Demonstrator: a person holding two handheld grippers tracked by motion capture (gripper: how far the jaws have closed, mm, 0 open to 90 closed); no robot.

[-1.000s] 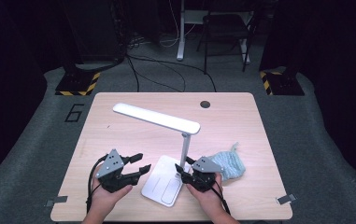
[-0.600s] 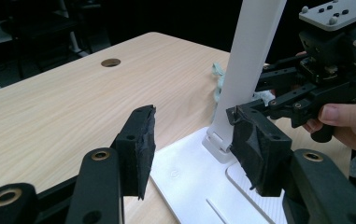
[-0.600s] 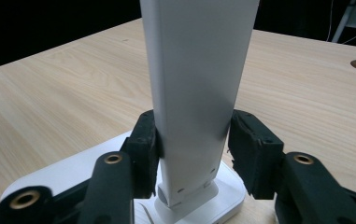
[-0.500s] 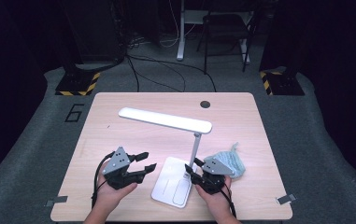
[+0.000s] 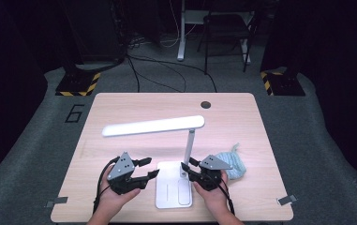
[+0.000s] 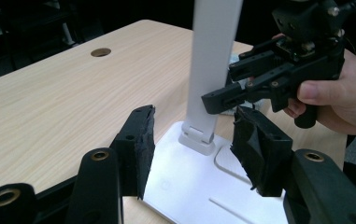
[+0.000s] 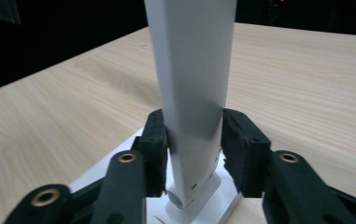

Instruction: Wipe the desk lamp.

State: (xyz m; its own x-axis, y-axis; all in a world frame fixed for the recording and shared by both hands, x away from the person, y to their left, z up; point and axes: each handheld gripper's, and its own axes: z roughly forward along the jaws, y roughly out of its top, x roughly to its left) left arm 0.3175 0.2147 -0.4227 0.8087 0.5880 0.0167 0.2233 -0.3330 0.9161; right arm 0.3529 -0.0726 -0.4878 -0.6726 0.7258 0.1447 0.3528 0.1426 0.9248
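At the near edge of the wooden table a person's two hands come in, each holding a black gripper. The left gripper sits just left of the white desk lamp's flat base, its jaws spread wide with nothing between them; in the left gripper view they frame the base corner and the foot of the upright stem without touching either. The right gripper, held in the right hand, is at the bottom of that stem, and in the right gripper view its two jaws press against the stem's opposite sides just above the hinge where it meets the base. From the left gripper view the right gripper reaches in from the side, with the person's fingers wrapped round its handle.

Just beyond the right hand lies a crumpled pale blue cloth, near the base. The stem rises to the long white lamp head, which stretches out leftward over the middle of the table, roughly level. Farther back, near the far edge, is a round cable hole. Past the table, on the grey floor, are cables and yellow-and-black striped stand feet, and a chair stands in the dark.
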